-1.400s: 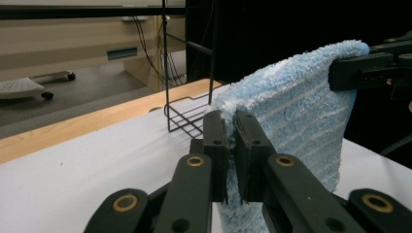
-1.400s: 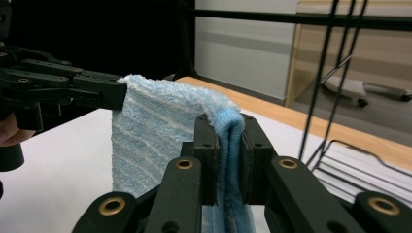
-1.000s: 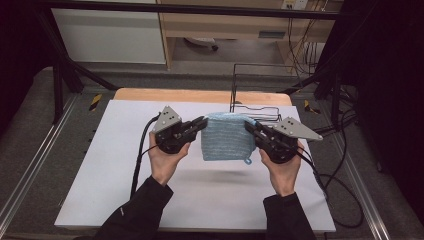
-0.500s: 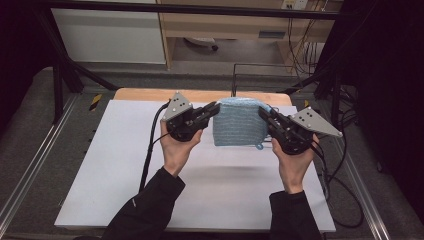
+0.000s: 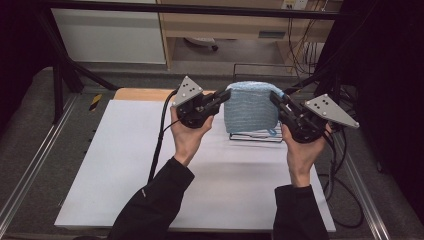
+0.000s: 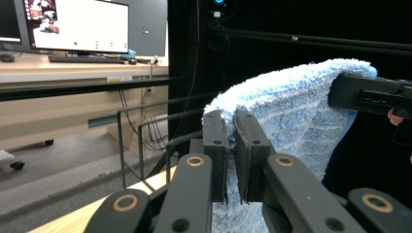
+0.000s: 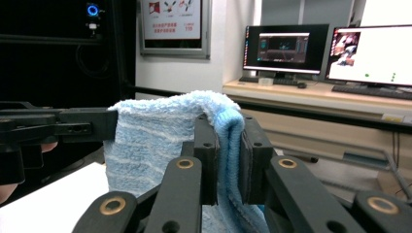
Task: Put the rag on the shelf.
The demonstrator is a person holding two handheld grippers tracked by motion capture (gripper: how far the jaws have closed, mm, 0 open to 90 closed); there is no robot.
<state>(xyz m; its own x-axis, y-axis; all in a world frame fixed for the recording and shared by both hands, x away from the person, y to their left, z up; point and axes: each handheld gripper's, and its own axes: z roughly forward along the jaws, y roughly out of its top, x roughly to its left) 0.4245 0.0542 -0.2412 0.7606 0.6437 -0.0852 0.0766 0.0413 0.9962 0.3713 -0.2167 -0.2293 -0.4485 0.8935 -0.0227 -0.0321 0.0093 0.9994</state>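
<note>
Towel [image 5: 250,106] hangs between my tongs — left tongs [image 5: 223,96] and right tongs [image 5: 276,98] each clamped on an upper corner — above the counter [image 5: 125,165].

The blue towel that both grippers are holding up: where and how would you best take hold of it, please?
Judging by how it hangs, the blue towel is best pinched at its two top corners, one from each side. The left gripper and right gripper do so; it hangs flat between them.
</note>
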